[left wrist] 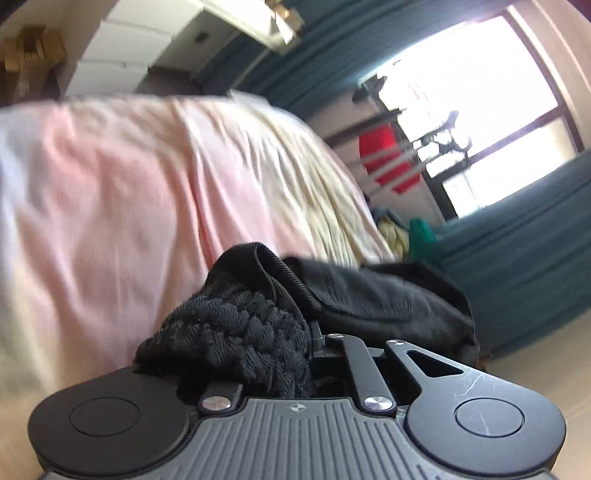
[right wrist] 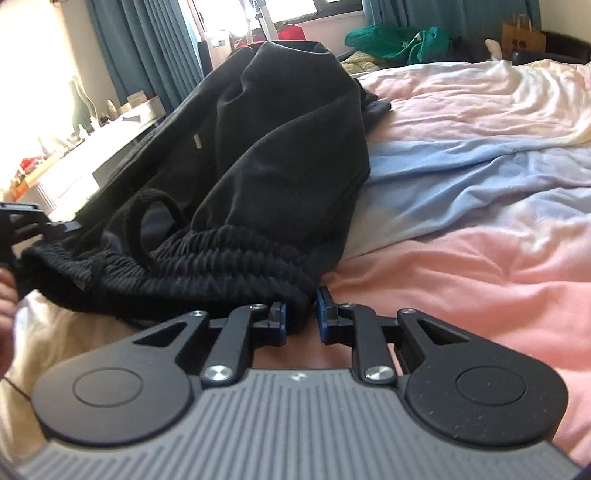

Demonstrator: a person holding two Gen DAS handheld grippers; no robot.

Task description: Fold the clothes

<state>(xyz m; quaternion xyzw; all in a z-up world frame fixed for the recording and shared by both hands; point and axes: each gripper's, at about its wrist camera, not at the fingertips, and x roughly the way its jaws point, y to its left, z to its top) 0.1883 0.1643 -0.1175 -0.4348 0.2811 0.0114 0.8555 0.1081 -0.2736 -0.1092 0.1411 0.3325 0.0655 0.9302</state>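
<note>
Pastel bedding (right wrist: pixel 480 258) carries one black pair of trousers (right wrist: pixel 277 147), lengthwise toward the window. Both hand-held grippers pinch its ribbed waistband (right wrist: pixel 229 258): left (left wrist: pixel 314 343), right (right wrist: pixel 301 314).

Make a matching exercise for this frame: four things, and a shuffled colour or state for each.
Things:
1. trousers
2. curtains
3. paper bag
4. right gripper

Colours or states:
A. teal
B. brown
C. black
D. shut on the waistband

Pairs: 1-C, 2-A, 3-B, 4-D
</note>
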